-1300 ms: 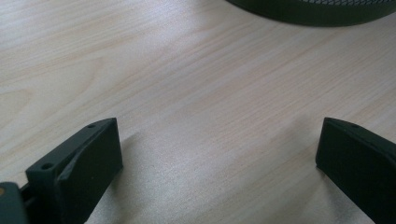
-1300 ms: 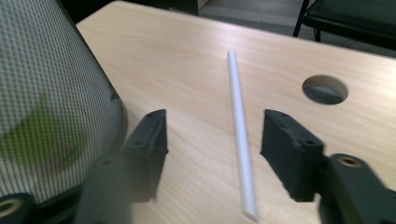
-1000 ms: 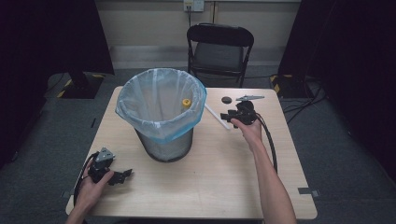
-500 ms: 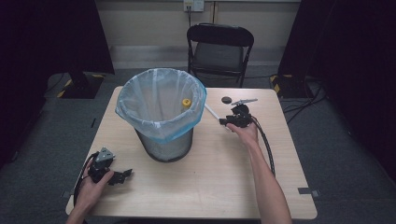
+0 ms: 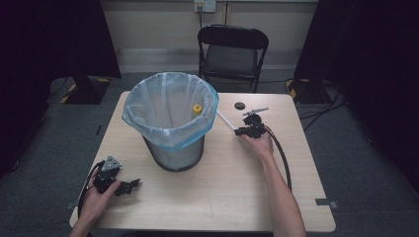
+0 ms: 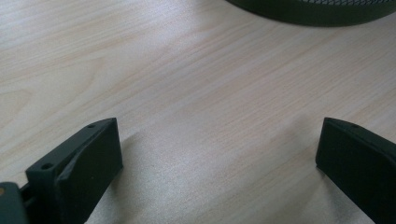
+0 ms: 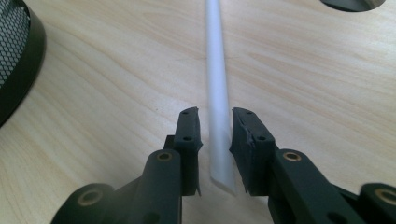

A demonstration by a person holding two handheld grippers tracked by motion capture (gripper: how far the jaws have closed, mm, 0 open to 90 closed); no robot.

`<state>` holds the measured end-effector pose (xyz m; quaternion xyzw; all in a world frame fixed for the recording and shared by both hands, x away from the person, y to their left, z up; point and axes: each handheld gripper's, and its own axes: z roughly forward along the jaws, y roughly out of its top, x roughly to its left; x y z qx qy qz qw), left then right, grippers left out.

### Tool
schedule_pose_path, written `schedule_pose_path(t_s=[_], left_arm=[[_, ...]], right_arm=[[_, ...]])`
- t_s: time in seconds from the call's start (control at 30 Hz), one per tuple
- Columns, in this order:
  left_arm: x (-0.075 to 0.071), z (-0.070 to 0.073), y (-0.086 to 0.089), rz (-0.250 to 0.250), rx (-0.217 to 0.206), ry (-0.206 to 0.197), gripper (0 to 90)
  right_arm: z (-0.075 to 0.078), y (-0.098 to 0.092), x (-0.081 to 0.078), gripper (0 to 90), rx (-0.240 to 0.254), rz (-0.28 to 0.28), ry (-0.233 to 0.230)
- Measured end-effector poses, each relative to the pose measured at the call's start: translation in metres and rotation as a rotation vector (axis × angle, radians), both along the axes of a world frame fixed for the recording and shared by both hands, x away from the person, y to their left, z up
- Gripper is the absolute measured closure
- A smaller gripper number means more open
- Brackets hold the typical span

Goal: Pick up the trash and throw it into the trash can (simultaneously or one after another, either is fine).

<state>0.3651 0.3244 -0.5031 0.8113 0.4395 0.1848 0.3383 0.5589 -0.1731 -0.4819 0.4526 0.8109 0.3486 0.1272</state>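
A white straw (image 5: 226, 121) lies on the wooden table (image 5: 222, 192) just right of the bin. My right gripper (image 5: 239, 131) rests low on the table at the straw's near end. In the right gripper view the straw (image 7: 217, 84) runs between the two fingers of the right gripper (image 7: 215, 114). The jaws have just been closing and stand almost shut around it, with a thin gap still showing on one side. My left gripper (image 5: 133, 185) sits at the table's front left. Its jaws stand wide open over bare wood, as the left gripper (image 6: 219, 135) shows in its own view.
A black mesh bin (image 5: 170, 148) lined with a pale blue bag stands mid-table, with a small yellow object (image 5: 197, 108) at its rim. Beyond the right gripper lie a black disc (image 5: 239, 105) and a small grey piece (image 5: 255, 111). Behind the table is a black folding chair (image 5: 232, 49).
My right gripper has moved down and toward the bin, onto the table at the straw's end. Its jaws have narrowed around the straw. The left gripper has stayed put.
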Motion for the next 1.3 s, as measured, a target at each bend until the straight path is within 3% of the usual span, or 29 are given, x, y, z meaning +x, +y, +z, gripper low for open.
schedule_pose_path(t_s=[0.2,0.43,0.67,0.77,0.9,1.3], left_arm=[[0.0,0.0,0.0,0.0,0.0,0.0,0.0],[0.0,0.0,0.0,0.0,0.0,0.0,0.0],[0.0,0.0,0.0,-0.001,0.0,0.0,0.0],[0.0,0.0,0.0,0.0,0.0,0.0,0.0],[0.0,0.0,0.0,-0.001,0.0,0.0,0.0],[0.0,0.0,0.0,0.0,0.0,0.0,0.0]], right_arm=[[-0.004,0.005,-0.003,77.1,-0.034,-0.015,-0.007],[0.0,0.014,-0.004,80.4,-0.122,-0.027,-0.015],[0.001,0.015,-0.003,80.9,-0.115,-0.052,-0.003],[-0.001,0.011,-0.003,81.0,-0.05,-0.057,0.013],[0.002,0.006,-0.003,81.0,-0.005,-0.073,0.005],[0.023,0.005,-0.013,80.8,0.064,-0.07,-0.028]])
